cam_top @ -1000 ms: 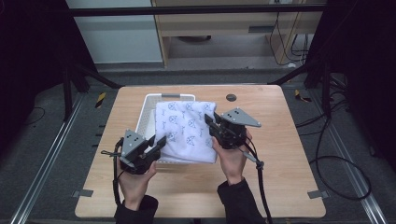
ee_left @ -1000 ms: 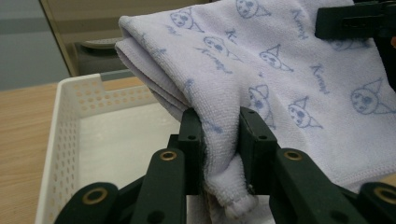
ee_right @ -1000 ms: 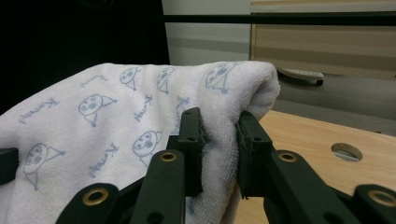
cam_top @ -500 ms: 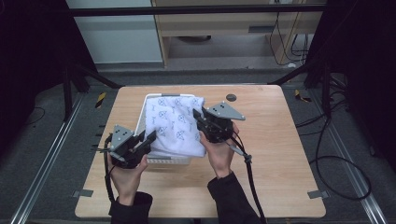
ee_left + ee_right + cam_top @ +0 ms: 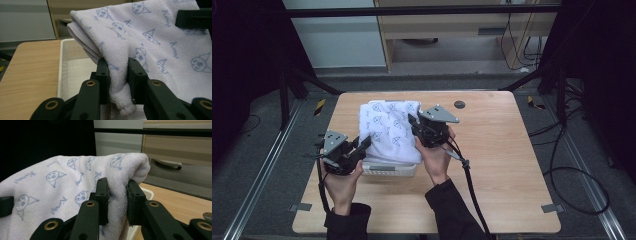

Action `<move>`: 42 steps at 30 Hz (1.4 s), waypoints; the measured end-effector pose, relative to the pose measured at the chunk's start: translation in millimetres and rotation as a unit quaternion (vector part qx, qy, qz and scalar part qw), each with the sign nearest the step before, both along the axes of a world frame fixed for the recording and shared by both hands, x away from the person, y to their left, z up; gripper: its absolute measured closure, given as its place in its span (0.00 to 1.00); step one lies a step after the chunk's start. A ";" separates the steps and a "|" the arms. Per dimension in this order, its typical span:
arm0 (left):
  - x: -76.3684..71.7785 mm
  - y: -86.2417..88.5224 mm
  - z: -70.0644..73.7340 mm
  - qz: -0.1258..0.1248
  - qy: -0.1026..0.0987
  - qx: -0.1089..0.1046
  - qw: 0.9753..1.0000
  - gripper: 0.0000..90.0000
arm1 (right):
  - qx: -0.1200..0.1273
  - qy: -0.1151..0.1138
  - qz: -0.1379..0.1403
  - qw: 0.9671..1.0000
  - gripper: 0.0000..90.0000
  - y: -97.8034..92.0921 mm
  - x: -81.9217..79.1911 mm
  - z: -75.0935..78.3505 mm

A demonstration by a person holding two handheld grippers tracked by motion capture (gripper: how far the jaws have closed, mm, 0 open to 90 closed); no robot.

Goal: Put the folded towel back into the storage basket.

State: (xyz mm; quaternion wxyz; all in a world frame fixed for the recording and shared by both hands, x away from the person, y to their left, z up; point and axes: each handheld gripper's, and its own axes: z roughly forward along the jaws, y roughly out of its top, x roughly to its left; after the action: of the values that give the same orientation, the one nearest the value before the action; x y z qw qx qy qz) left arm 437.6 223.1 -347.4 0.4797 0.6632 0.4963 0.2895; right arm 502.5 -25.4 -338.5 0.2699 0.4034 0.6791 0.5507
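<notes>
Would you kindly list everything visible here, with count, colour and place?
towel: one, white with blue cartoon print, folded, held above the basket by both grippers
basket: one, white perforated plastic, on the table under the towel
table: one, light wood, centre of the high view
disc: one, small and dark, far side of the table
cabinet: one, beige, beyond the table
left gripper: one, black, clamped on the towel's near-left edge
right gripper: one, black, clamped on the towel's right edge
hands: two, holding the grippers

Folded towel over white basket on tabletop; left gripper and right gripper at towel edges.
</notes>
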 end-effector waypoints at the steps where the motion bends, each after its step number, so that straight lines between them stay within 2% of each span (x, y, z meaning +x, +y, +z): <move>1: 0.6 1.2 -0.2 0.001 0.001 -0.001 1.000 0.81 | 0.000 -0.001 0.001 1.000 0.83 1.4 1.2 -0.8; 13: 12.2 12.3 -5.5 0.020 0.005 -0.003 1.000 0.81 | -0.004 0.001 0.003 1.000 0.83 17.6 14.7 -6.6; 23: 27.5 23.1 -12.4 0.029 0.016 -0.008 0.999 0.81 | -0.004 0.008 0.004 1.000 0.83 26.8 26.5 -15.5; 42: 45.3 25.2 -30.4 0.037 0.035 0.003 0.999 0.81 | -0.015 0.023 0.000 1.000 0.82 37.3 44.4 -33.4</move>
State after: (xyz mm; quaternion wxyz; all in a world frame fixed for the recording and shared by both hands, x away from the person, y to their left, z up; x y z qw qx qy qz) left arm 482.9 248.3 -377.8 0.4490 0.6557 0.5360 0.2850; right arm 546.9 11.9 -371.9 0.2601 0.4118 0.6933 0.5311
